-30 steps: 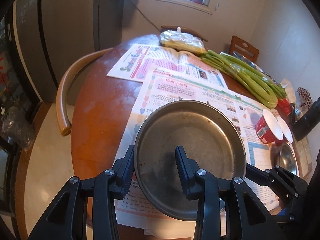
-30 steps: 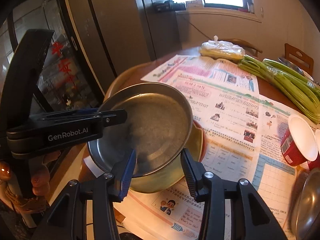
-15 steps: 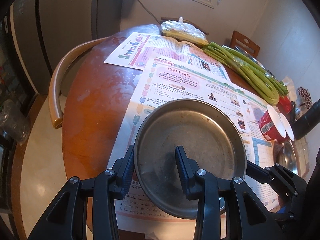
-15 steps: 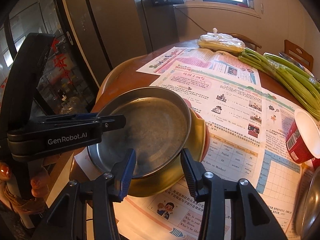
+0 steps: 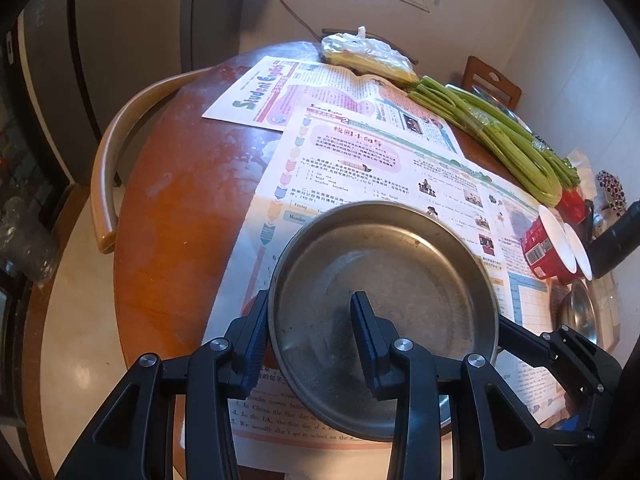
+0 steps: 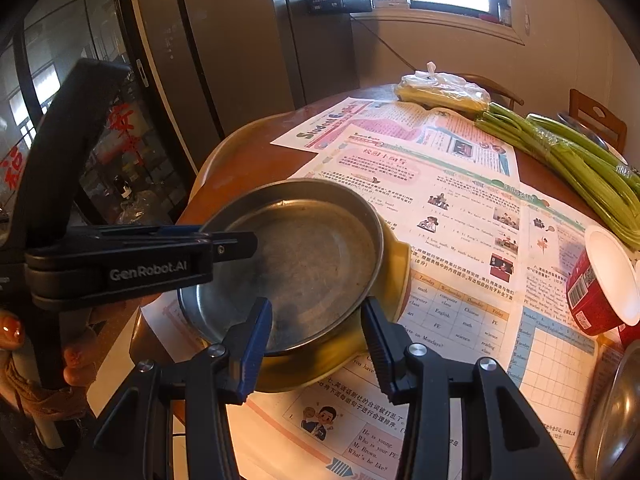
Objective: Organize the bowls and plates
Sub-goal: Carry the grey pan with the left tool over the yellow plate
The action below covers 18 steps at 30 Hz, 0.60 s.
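A round steel plate (image 5: pixel 384 280) hangs over the newspaper-covered table. My left gripper (image 5: pixel 310 300) is shut on its near rim, one finger outside and one inside. In the right wrist view the same steel plate (image 6: pixel 312 256) sits inside a yellow bowl (image 6: pixel 396 264). My right gripper (image 6: pixel 314 304) is shut on the near edge of that bowl. My left gripper (image 6: pixel 244 244) reaches in from the left and clamps the plate's rim. The right gripper (image 5: pixel 516 332) shows under the plate's right side in the left wrist view, where the yellow bowl is hidden.
Newspapers (image 5: pixel 360 160) cover the round wooden table (image 5: pixel 180 220). Green stalks (image 5: pixel 500 140) and a bagged item (image 5: pixel 368 56) lie at the back. Red cups (image 6: pixel 600 292) and a small steel bowl (image 6: pixel 616 412) stand at the right. A curved chair back (image 5: pixel 108 168) hugs the left edge.
Both grips are unchanged and the plate stays in the bowl. The left wrist view has tipped down a little, so more of the table and floor shows.
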Each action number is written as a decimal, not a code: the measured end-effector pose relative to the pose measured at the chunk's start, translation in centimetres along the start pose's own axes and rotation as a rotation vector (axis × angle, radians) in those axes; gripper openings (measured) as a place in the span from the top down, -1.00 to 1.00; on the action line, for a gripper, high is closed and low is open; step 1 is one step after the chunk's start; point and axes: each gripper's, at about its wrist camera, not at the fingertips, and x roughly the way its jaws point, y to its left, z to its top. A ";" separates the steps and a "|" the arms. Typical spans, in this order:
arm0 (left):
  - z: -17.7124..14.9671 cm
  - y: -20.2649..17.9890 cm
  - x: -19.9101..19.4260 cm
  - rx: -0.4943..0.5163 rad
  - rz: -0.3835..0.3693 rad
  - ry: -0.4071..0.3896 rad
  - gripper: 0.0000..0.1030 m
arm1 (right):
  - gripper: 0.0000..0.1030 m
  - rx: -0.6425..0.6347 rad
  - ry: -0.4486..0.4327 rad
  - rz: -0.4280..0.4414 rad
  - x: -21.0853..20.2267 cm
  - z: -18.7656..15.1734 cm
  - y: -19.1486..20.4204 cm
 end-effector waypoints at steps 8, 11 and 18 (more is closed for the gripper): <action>0.0 0.3 0.0 -0.006 0.001 0.002 0.19 | 0.08 -0.002 -0.006 0.001 -0.6 -0.1 0.1; -0.1 0.5 -0.1 -0.009 0.012 0.001 0.18 | 0.08 -0.015 -0.013 -0.003 -0.8 -0.1 0.3; -0.3 1.0 -1.0 -0.025 0.007 -0.021 0.06 | 0.08 -0.006 -0.029 0.002 -1.5 -0.2 -0.2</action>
